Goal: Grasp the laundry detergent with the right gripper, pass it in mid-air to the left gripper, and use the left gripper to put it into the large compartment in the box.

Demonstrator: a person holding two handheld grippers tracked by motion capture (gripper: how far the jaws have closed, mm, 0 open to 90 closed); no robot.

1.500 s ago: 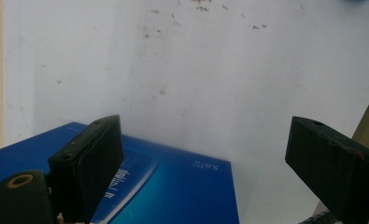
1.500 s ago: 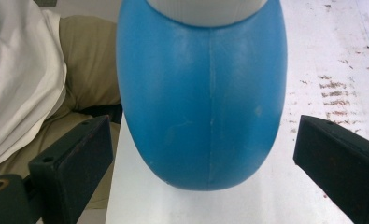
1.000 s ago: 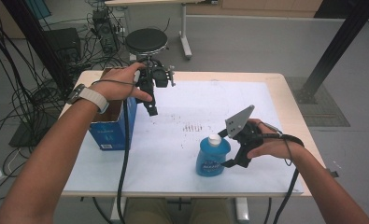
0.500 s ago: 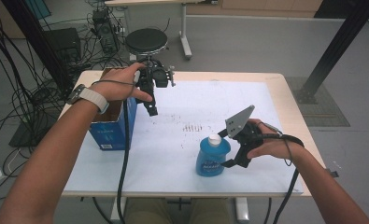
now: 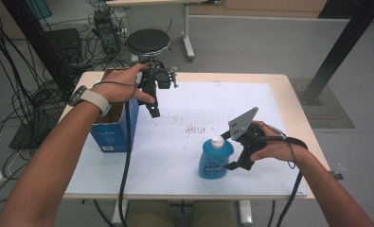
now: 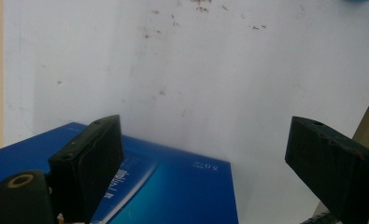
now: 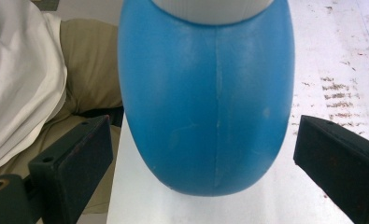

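A blue bottle (image 5: 215, 160) with a white cap (image 5: 217, 141) stands upright on the white sheet (image 5: 184, 156) near the table's front. My right gripper (image 5: 228, 152) reaches it from the right, and its grey plate sits just above the cap. In the right gripper view the bottle (image 7: 205, 98) stands between the jaws of the right gripper (image 7: 203, 154), which are open with a thin gap on each side. My left gripper (image 5: 154, 109) hangs open, pointing down beside the blue cardboard box (image 5: 112, 130) at the table's left. In the left gripper view the left gripper (image 6: 205, 144) spans the box (image 6: 173, 186) and bare sheet.
The sheet (image 6: 219, 70) bears brown smudges near the middle. A black stool (image 5: 148, 41) stands behind the table, with a tangle of cables (image 5: 28, 94) on the floor to the left. A black post (image 5: 338, 52) rises at the right. The person's lap (image 7: 84, 70) lies past the table's front edge.
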